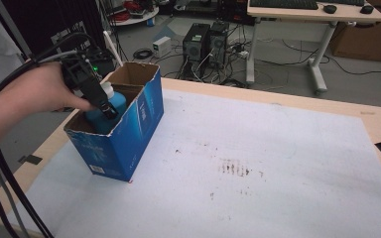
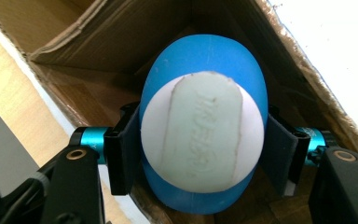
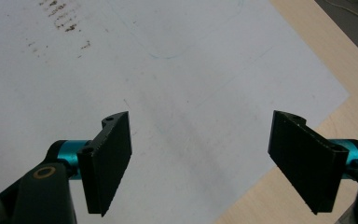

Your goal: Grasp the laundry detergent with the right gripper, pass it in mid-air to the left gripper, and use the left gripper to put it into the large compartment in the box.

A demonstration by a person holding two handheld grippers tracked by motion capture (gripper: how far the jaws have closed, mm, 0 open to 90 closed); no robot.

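The left gripper [image 2: 200, 154] is clamped on the blue bottle [image 2: 204, 140] inside the cardboard box [image 1: 129, 129] — either placing or lifting. The next move needs a straight vertical path. The right gripper [image 3: 200, 163] waits, jaws apart.

Between your left claw's [image 2: 200, 154] black jaws sits a bright blue bottle [image 2: 204, 60] with a white, pale-green-centred cap [image 2: 203, 133], brown cardboard [image 2: 74, 60] behind it. Outside, the box [image 1: 129, 134] is blue. Under your right claw [image 3: 200, 158], a white mat [image 3: 177, 93] with dark brown speckles.
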